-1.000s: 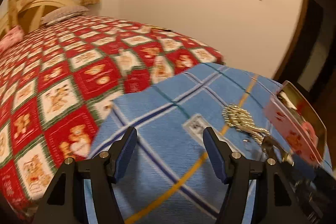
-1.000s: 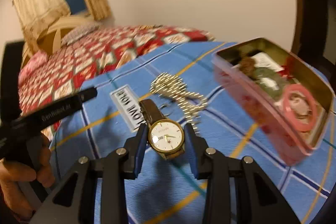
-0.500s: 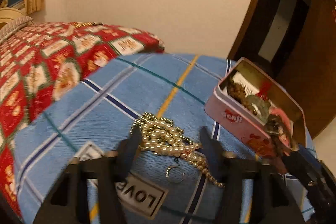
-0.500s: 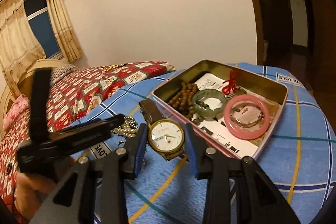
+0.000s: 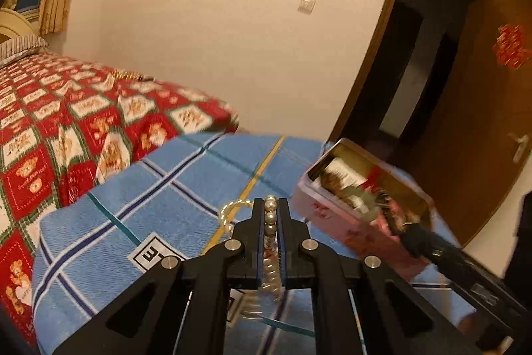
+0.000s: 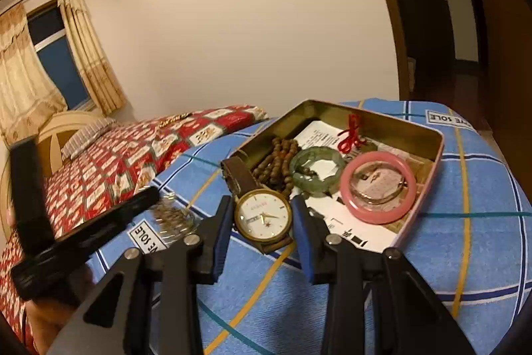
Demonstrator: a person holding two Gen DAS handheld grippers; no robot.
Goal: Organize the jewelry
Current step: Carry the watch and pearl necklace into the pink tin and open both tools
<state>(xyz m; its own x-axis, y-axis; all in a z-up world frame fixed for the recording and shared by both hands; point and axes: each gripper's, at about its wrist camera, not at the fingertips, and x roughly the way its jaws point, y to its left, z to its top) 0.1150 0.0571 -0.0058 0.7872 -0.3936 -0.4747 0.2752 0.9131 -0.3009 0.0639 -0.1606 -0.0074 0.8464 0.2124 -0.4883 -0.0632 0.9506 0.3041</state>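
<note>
Blue plaid cloth [image 6: 465, 255] covers the surface. The open tin [image 6: 432, 162] on it contains bangles and beads. Right tool [image 6: 262, 215] grips the gold watch [image 6: 262, 217] beside the tin. Left tool [image 5: 271, 205], jaws just closed, pinches the pearl necklace [image 5: 270, 217].

A: What is everything resting on?

B: A blue checked cloth [image 6: 465, 255] with yellow, navy and teal lines, spread over a raised surface. White labels with black lettering are printed on it.

A: What sits directly on it?

B: An open pink tin [image 6: 429, 188], far and to the right, holding bracelets and paper.

A: And beyond the cloth?

B: To the left, a bed with a red and white teddy-bear quilt [image 5: 66, 128] reaches back to a pale headboard [image 6: 56, 128], with a striped pillow [image 6: 86, 135] at that far end.
</note>
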